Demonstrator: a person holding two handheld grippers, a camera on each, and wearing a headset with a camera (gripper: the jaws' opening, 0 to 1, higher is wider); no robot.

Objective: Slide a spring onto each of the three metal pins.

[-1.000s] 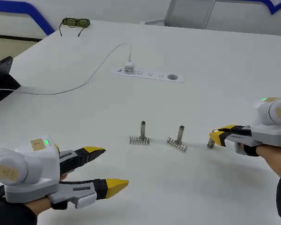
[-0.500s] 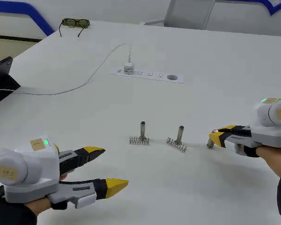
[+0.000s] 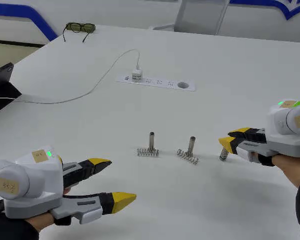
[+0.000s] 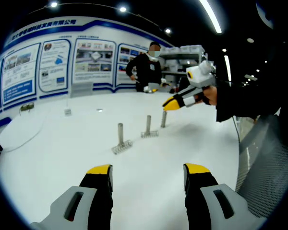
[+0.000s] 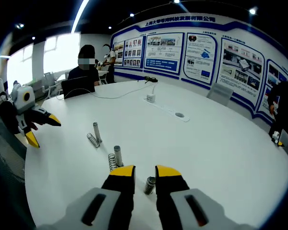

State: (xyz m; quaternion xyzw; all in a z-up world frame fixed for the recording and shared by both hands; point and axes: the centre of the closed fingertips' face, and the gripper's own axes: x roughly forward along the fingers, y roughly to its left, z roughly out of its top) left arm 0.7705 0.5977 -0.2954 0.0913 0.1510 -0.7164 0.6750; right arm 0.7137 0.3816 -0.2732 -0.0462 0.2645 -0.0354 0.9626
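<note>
Coiled steel spring (image 3: 148, 152) lying on the white table (image 3: 90, 125) at the foot of the leftmost upright metal pin (image 3: 151, 139), a second spring (image 3: 188, 156) beside the middle pin (image 3: 191, 144); the third pin (image 3: 223, 154) we see already sleeved. Right gripper (image 3: 230, 139) jaws narrowly parted, empty, just beside it; left gripper (image 3: 111, 181) jaws wide apart, empty, well clear

Big white round table (image 3: 240, 75) sat under long ceiling strip lights (image 4: 210, 17); behind it stood a blue-trimmed poster wall (image 5: 201, 48) and a grey chair (image 3: 200, 17).
</note>
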